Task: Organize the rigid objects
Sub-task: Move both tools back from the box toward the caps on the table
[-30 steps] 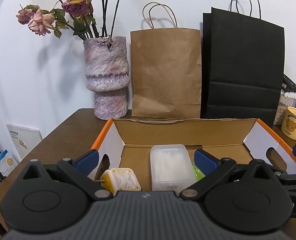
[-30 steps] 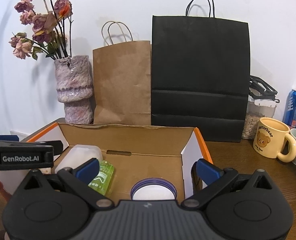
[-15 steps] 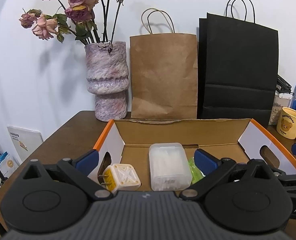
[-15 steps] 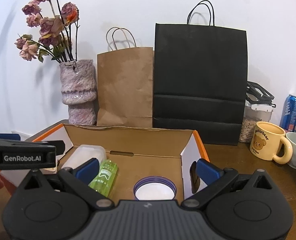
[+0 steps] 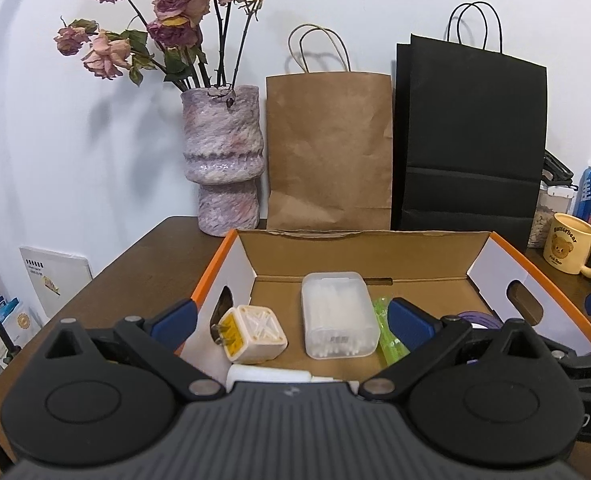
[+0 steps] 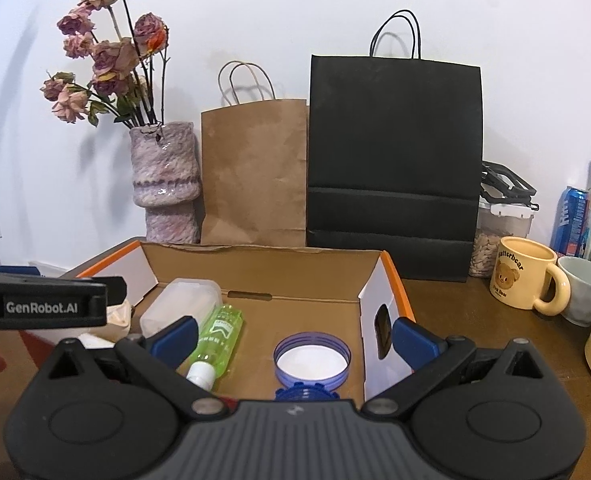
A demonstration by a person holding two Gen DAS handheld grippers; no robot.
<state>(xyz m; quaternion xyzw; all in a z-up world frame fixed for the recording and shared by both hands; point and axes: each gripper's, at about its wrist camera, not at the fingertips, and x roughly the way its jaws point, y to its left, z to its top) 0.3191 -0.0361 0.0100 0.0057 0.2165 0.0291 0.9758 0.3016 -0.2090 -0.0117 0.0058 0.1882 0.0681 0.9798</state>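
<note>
Two grippers hang at the near edge of the open cardboard box with orange-trimmed white end flaps (image 5: pixel 231 268): the left gripper (image 5: pixel 291 322) and the right gripper (image 6: pixel 295 338), each with jaws spread wide and nothing between the blue pads.

Inside the box lie five things that can be made out. One cream cube-shaped plug adapter with a yellow face (image 5: pixel 253 334) sits near the left wall. One frosted rectangular plastic case (image 5: pixel 337 314) lies just beside it, and one green clear bottle with a white cap (image 6: pixel 215 338) lies along the case's right side. One purple-rimmed round lid with a white centre (image 6: pixel 312 360) rests apart, near the right wall. One white oblong piece (image 5: pixel 271 376) shows at the near edge, partly hidden. Bare cardboard floor stays open between bottle and lid, and along the back wall.

Behind the box stand one mottled purple vase of dried roses (image 5: pixel 223 160), one brown paper bag (image 5: pixel 329 152) and one black paper bag (image 5: pixel 471 140). One yellow bear mug (image 6: pixel 529 282) stands on the brown wooden table (image 5: pixel 135 268) to the right.
</note>
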